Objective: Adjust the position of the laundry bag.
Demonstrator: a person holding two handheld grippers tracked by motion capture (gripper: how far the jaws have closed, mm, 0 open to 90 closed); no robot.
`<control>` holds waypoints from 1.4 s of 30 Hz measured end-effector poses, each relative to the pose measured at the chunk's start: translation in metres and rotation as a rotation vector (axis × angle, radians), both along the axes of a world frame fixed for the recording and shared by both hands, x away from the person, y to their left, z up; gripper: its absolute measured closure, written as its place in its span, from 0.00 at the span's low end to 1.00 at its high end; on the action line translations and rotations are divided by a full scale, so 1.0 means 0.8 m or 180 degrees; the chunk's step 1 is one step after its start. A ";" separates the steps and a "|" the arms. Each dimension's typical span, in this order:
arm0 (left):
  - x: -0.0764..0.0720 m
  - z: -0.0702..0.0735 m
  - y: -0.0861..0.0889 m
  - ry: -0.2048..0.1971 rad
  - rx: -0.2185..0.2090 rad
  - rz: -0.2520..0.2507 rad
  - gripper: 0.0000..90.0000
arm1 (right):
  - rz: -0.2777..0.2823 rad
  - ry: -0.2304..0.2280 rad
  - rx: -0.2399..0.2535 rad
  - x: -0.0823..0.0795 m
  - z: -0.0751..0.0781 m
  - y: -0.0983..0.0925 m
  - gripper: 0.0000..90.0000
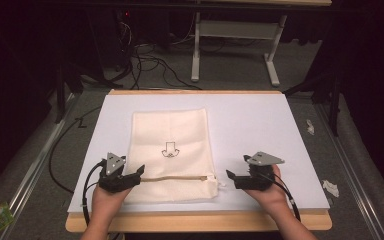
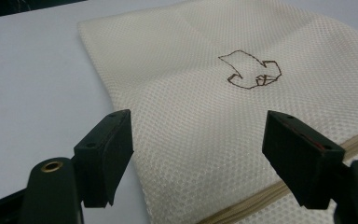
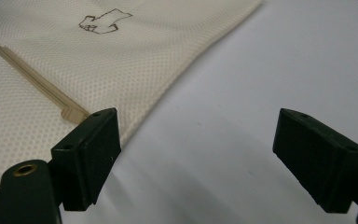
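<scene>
Evidently we frame the cream mesh bag (image 1: 172,152), lying centre frame on the white table sheet (image 1: 260,125): left gripper (image 1: 139,175) and right gripper (image 1: 230,176), jaws spread, flank its zipper (image 1: 180,178) at lower frame, probably poised to pin one end and pull the other.

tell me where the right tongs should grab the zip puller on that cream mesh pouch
Probably at the small white tab at the zip's right end, where the tan zipper stops near the corner of the cream mesh pouch. Come in from the right along the white table sheet: the right tongs are open, level with it, and the tab sticks out past the edge.
</scene>
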State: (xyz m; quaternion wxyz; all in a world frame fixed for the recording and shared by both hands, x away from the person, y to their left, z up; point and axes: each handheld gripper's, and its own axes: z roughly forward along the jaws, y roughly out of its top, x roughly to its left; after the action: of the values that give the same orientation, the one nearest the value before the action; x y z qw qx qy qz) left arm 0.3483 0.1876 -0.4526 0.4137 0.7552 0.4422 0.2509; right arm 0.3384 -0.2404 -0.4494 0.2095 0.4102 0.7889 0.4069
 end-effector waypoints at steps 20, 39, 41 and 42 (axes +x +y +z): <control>-0.010 -0.001 0.012 0.0030 -0.0043 0.0057 0.28 | -0.0170 0.0377 -0.0120 0.122 -0.022 0.081 0.29; -0.007 -0.002 0.010 0.0048 -0.0032 0.0002 0.29 | -0.0022 0.0503 -0.0332 0.131 -0.030 0.082 0.96; -0.006 -0.003 0.009 0.0060 -0.0023 0.0000 0.29 | -0.0088 0.0509 -0.0331 0.127 -0.029 0.058 0.96; -0.006 -0.003 0.009 0.0060 -0.0023 0.0000 0.29 | -0.0088 0.0509 -0.0331 0.127 -0.029 0.058 0.96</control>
State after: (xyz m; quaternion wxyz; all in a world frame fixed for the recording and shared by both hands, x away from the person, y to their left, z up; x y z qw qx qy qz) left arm 0.3435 0.1946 -0.4550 0.4122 0.7561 0.4469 0.2422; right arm 0.4397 -0.1937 -0.4729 0.1724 0.4407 0.8174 0.3284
